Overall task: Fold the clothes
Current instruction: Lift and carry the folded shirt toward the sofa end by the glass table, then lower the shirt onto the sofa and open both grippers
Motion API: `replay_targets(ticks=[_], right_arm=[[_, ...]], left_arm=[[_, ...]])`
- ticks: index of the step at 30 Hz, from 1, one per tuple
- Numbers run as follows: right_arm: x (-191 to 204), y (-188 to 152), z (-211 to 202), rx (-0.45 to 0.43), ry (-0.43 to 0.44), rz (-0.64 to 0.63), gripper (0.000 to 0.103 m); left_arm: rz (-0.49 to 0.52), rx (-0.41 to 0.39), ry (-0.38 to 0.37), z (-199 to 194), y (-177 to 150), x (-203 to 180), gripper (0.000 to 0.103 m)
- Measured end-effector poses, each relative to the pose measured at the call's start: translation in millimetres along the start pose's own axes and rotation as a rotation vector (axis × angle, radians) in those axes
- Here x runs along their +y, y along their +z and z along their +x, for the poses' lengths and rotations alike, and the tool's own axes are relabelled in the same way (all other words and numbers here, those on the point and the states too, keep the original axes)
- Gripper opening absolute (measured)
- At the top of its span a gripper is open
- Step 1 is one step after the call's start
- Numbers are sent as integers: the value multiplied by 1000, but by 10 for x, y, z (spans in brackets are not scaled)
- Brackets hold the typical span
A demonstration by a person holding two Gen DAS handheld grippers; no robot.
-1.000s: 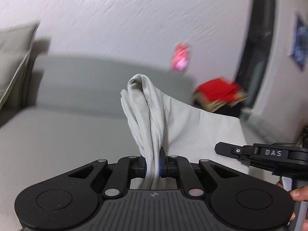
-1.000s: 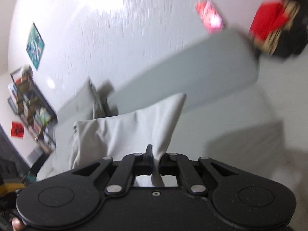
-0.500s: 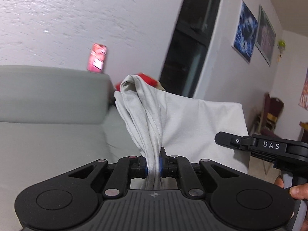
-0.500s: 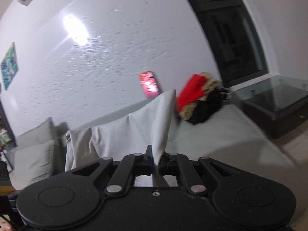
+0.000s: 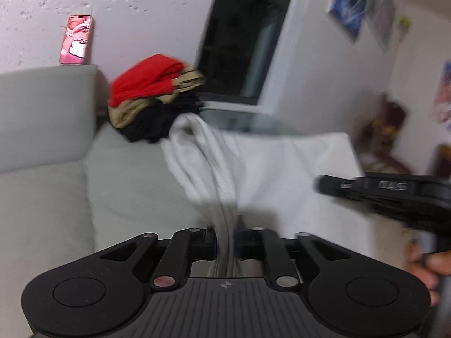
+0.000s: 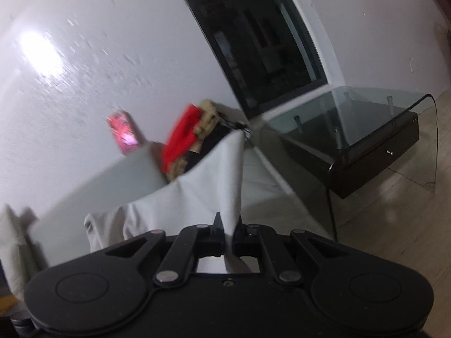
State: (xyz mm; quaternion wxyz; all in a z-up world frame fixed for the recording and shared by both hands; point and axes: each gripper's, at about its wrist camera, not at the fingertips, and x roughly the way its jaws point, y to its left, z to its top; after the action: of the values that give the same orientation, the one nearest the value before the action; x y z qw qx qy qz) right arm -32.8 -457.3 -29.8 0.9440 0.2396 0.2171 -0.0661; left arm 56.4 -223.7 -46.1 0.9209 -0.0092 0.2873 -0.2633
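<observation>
The left tool (image 5: 225,242) has just been opening, yet a bunched fold of the pale shirt (image 5: 282,174) sits between its jaws; the right tool (image 6: 229,239) is clenched on a corner. Carry the shirt level above the sofa (image 5: 126,186) (toward the clothes pile (image 5: 152,95)), both tools tilted downward, side by side.

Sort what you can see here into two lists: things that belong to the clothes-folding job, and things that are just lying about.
Part of the job:
- light grey garment, hanging between the two claws
- left claw
- right claw
- pile of red, tan and black clothes
- sofa

Just lying about:
- pink phone
- glass table
- wall pictures
</observation>
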Motion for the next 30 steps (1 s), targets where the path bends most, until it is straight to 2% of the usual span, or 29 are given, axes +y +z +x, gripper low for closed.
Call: replay_targets(ticks=[1,2,3,4,5,6,7,9,12,14,16,19,20,22,24,26,28,29,30], right_arm=[[-60,29,184,35,-31,-2,10],[-124,42,298,73,-76,6,16],[-181,7,251,71,-87,18,19],[-233,-47,145,51,-80,30,21],[-284,-101,39,31,-74,43,34],[-336,-155,-67,11,-67,55,45],[-388,-208,-173,-9,-60,67,47],[-408,-388,-315,-33,-18,34,48],[-403,-606,-411,-37,45,-2,46],[-391,-677,-429,-41,89,-16,45],[-369,-673,-436,-61,127,-48,45],[-389,-666,-327,5,135,-43,41],[-406,-669,-286,33,139,-28,36],[-448,-679,-195,80,109,-3,28],[-487,-684,-107,116,57,34,13],[-530,-719,-129,123,16,80,7],[-582,-780,-293,98,-13,108,9],[-628,-822,-403,78,-1,142,14],[-680,-872,-523,57,18,183,24]], left_arm=[[-2,25,66,135,19,33,28],[-15,46,118,176,25,92,22],[-36,49,138,139,4,172,23],[-49,42,138,54,-56,246,29],[-56,35,134,-47,-131,316,42],[-64,28,130,-148,-205,386,43],[-68,37,133,-215,-280,419,43],[-98,80,116,-264,-427,416,43],[-132,161,47,-241,-618,277,45],[-99,207,28,-216,-704,104,53],[-48,222,33,-203,-736,-64,57],[26,197,35,-210,-733,-275,68],[60,187,38,-182,-726,-343,74],[113,211,73,-65,-750,-415,76],[103,281,124,57,-790,-391,78],[60,329,126,16,-836,-339,77],[75,357,127,-117,-912,-338,76],[96,368,138,-187,-959,-345,77],[121,378,152,-256,-1006,-359,77]])
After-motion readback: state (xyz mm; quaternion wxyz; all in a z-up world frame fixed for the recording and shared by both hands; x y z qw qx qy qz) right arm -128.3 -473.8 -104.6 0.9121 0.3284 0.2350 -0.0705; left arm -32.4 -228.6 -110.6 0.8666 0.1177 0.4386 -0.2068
